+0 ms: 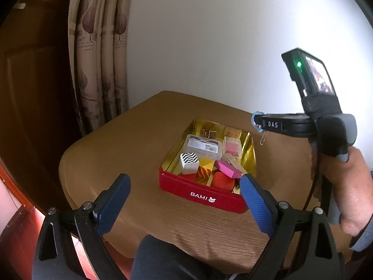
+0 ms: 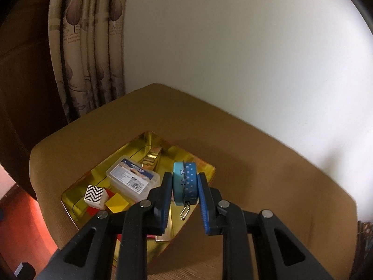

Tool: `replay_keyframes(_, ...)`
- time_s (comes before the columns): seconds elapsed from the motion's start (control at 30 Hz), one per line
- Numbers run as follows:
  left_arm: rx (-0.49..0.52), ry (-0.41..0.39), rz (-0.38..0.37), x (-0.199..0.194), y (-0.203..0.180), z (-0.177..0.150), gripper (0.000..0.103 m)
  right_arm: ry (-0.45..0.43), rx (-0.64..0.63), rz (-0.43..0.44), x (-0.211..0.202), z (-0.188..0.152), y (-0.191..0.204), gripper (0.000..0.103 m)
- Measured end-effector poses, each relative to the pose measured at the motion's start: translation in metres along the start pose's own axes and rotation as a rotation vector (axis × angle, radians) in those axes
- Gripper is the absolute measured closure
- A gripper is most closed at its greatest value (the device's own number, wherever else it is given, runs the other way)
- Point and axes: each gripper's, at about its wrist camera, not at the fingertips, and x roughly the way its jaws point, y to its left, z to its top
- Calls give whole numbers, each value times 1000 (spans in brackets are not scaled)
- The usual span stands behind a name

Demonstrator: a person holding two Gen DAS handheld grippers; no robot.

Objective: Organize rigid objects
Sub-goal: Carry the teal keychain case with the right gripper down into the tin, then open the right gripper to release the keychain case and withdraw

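Seemingly most of the sorting is done, judging by how full the tin already is. From the left wrist camera, the left gripper [image 1: 185, 200] hangs with its blue fingers [image 1: 255, 204] spread wide and nothing between them, near the front of a red tin [image 1: 205, 194] marked BAMI that sits on a brown table [image 1: 112, 163]. Inside the gold-lined tin lie a clear plastic box [image 1: 202, 145], a zigzag block [image 1: 189, 162], a pink block [image 1: 227, 168], a red block [image 1: 223, 181] and a few more small pieces I cannot name. To the right, the right hand [image 1: 347, 186] holds the right gripper [image 1: 256, 123] sideways above the tin's far right corner, with a small blue thing pinched at its tip.

From the right wrist camera, the right gripper [image 2: 185, 186] is clenched on a blue roll [image 2: 186, 183], patterned dark blue on one half and pale blue on the other, with a short bead chain [image 2: 185, 212] dangling below. The roll hangs in the air over the right part of the tin [image 2: 70, 198], not touching it. The plastic box [image 2: 132, 178] and zigzag block [image 2: 95, 194] lie to the left.

No loose items show on the table in either view, so the roll looks like the last piece. What remains is lowering it into a free spot in the tin and letting go.
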Motion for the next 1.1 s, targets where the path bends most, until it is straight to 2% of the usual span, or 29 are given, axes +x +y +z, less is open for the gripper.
replay_keyframes(0.5,-34,41,10,15,11,0,10,100,14,64,64,-41,26,82)
replay_keyframes(1.1,-28,48,18,19,12,-2,10,137,24,72,80,-52,32,81)
